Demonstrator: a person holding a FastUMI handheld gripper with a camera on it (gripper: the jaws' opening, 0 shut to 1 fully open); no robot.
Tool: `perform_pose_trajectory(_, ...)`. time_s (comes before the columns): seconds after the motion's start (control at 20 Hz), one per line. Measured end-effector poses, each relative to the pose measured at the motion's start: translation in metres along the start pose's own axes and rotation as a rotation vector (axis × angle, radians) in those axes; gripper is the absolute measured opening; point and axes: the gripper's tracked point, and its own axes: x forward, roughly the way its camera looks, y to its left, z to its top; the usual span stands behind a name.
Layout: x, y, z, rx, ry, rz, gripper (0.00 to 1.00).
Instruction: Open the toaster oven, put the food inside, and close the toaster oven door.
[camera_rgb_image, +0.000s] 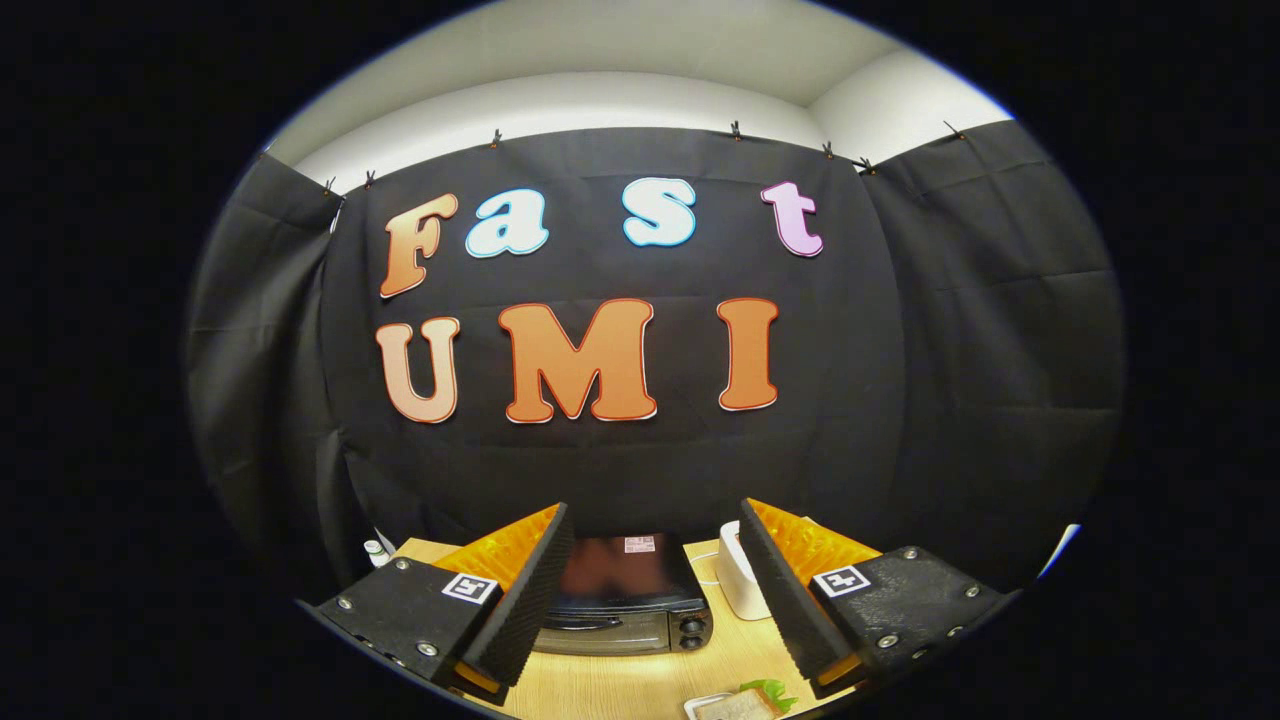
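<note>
A dark toaster oven (628, 596) stands on the wooden table (610, 685), seen from above and in front, its door shut and two knobs on its right side. It lies beyond and between my fingers. The food, a slice of bread with green lettuce on a small white plate (742, 703), rests on the table nearer to me, just inside the right finger. My gripper (655, 600) is held high above the table, open wide, with nothing between the fingers.
A white boxy appliance (738, 572) with a cable stands right of the oven. A small white bottle (376, 552) sits at the table's far left corner. Black cloth walls close the booth behind and to both sides.
</note>
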Motion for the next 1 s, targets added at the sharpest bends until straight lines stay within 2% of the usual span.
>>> perform_pose_trajectory(0.4,0.014,0.026,-0.017,0.010,-0.013,0.012,0.99)
perform_pose_trajectory(0.7,0.049,0.069,-0.059,-0.007,0.012,0.054,0.99)
perform_pose_trajectory(1.0,0.084,0.097,-0.120,-0.017,0.111,0.071,0.99)
